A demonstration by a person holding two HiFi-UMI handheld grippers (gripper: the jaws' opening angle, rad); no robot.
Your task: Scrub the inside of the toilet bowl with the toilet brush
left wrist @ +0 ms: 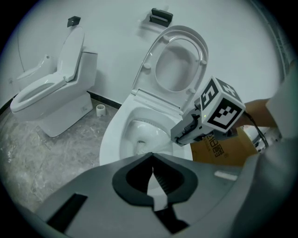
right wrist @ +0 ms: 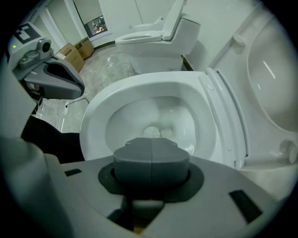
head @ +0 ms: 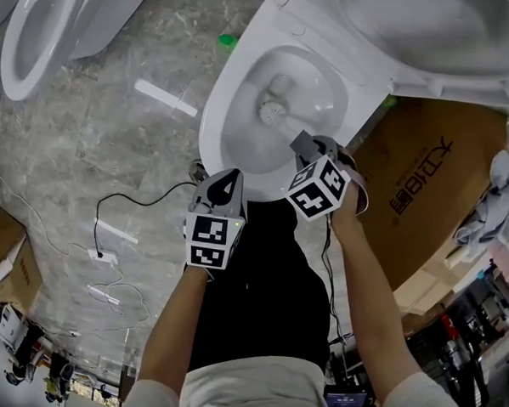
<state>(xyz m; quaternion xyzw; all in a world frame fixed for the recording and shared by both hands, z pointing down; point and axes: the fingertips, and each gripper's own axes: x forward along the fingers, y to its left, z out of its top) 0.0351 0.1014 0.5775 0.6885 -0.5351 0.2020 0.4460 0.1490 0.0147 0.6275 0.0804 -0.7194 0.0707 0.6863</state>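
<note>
The floor [head: 129, 158] below me is grey, veined stone with a slight sheen. 2 white toilets stand on it: the toilet [head: 214, 124] right in front of me, lid up, and a second toilet [head: 15, 54] well apart at my left. A flat brown cardboard box [head: 425, 199] lies just beside the near one, on my right. A thin cable [head: 140, 203] trails loosely across the stone, a small green object [head: 227, 40] sits near the toilet's far side, and cardboard boxes [head: 5, 262] stand at the left edge.
</note>
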